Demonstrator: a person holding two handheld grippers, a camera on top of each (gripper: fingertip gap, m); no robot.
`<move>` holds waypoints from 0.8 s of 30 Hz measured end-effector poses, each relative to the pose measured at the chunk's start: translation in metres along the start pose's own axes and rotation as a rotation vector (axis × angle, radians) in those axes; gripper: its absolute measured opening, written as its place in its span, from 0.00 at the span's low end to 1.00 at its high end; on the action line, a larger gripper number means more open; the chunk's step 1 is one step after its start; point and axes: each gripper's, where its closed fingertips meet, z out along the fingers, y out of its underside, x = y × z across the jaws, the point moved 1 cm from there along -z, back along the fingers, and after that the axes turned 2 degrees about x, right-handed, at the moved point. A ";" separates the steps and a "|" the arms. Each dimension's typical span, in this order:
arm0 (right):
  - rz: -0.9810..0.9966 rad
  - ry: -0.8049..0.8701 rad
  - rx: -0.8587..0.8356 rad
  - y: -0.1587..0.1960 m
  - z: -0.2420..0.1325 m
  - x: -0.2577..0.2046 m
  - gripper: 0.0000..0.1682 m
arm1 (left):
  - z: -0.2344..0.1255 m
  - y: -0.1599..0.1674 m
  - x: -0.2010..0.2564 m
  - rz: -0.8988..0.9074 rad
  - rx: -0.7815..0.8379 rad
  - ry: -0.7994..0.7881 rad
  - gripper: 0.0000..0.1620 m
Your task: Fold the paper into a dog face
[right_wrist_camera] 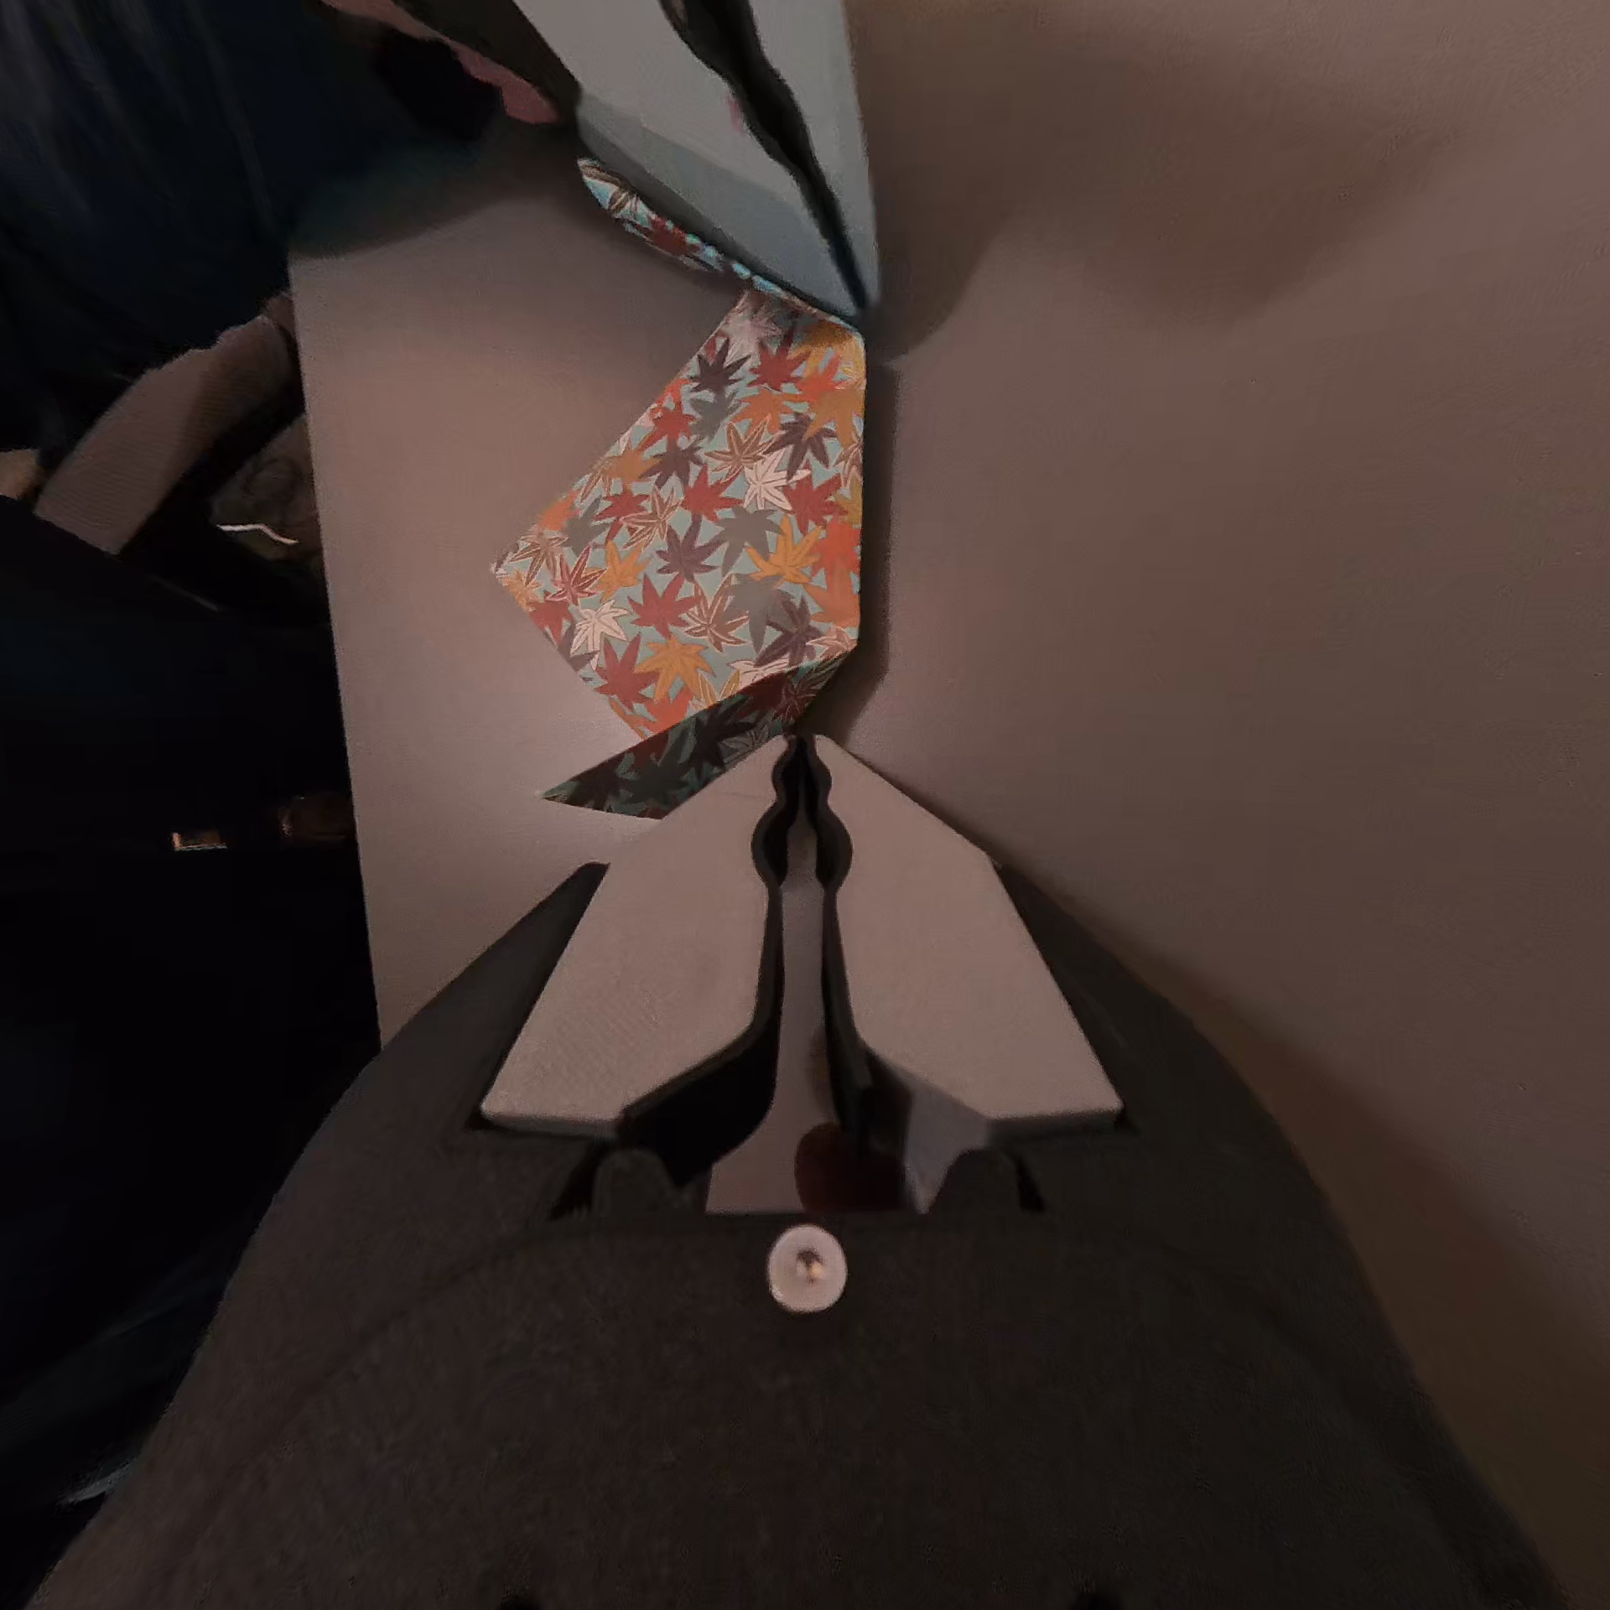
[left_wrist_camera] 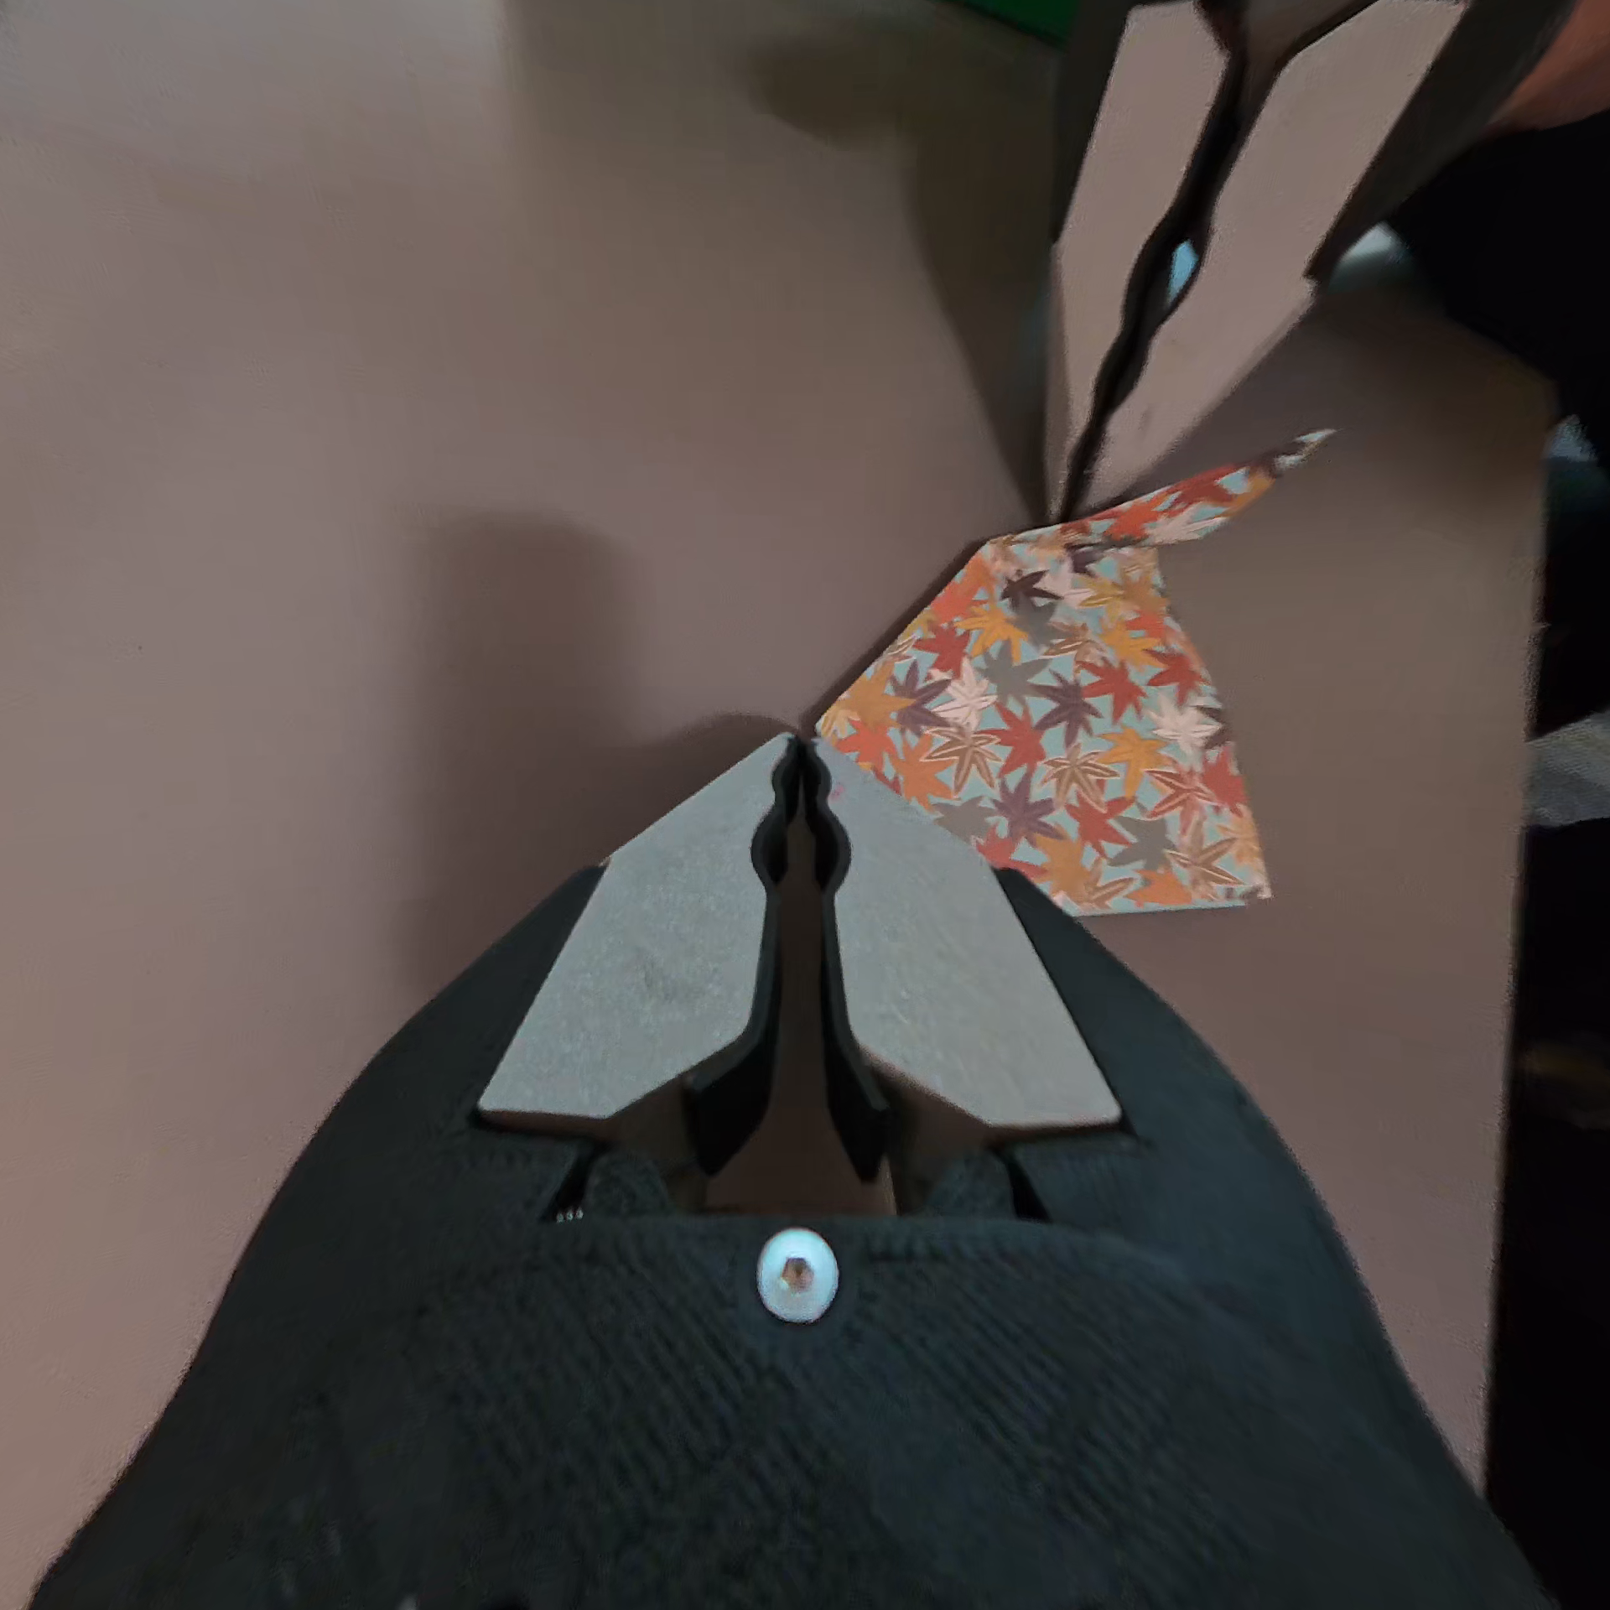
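Note:
The paper (left_wrist_camera: 1072, 723) is a folded piece with an autumn-leaf print, and it lies flat on the table near its edge. It also shows in the right wrist view (right_wrist_camera: 714, 540). My left gripper (left_wrist_camera: 801, 749) is shut, with its tips at one corner of the paper and one finger over the edge there. My right gripper (right_wrist_camera: 801, 745) is shut, with its tips at the opposite corner. A narrow folded flap (left_wrist_camera: 1220, 497) stands up off the table beside the right tips. No paper shows between either pair of jaws.
The pinkish-grey table (left_wrist_camera: 436, 436) ends close behind the paper, at an edge (right_wrist_camera: 331, 610). Beyond the edge it is dark, with a person's dark clothing (right_wrist_camera: 131, 958). Something green (left_wrist_camera: 1002, 17) sits at the far side. The left gripper's tips are roughly 10 cm from the right gripper's.

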 end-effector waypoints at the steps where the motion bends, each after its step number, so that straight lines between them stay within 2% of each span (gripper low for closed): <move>1: -0.006 0.007 0.014 -0.003 -0.003 0.001 0.00 | -0.004 -0.003 0.002 -0.016 0.025 0.021 0.00; 7: 0.000 -0.143 0.113 -0.008 -0.031 -0.017 0.00 | -0.019 0.000 0.003 -0.086 0.049 0.120 0.00; 12: -0.026 -0.244 0.141 -0.009 -0.031 -0.034 0.00 | -0.021 0.008 0.020 -0.100 0.041 0.225 0.00; 17: -0.043 -0.211 0.066 -0.005 -0.011 -0.034 0.00 | -0.025 0.007 0.038 -0.076 0.068 0.305 0.00; 21: -0.064 -0.199 0.011 0.000 0.000 -0.039 0.00 | -0.020 0.015 0.057 -0.002 0.008 0.349 0.00; 24: -0.098 -0.138 -0.041 0.004 0.008 -0.036 0.00 | -0.016 0.018 0.057 0.023 -0.014 0.302 0.00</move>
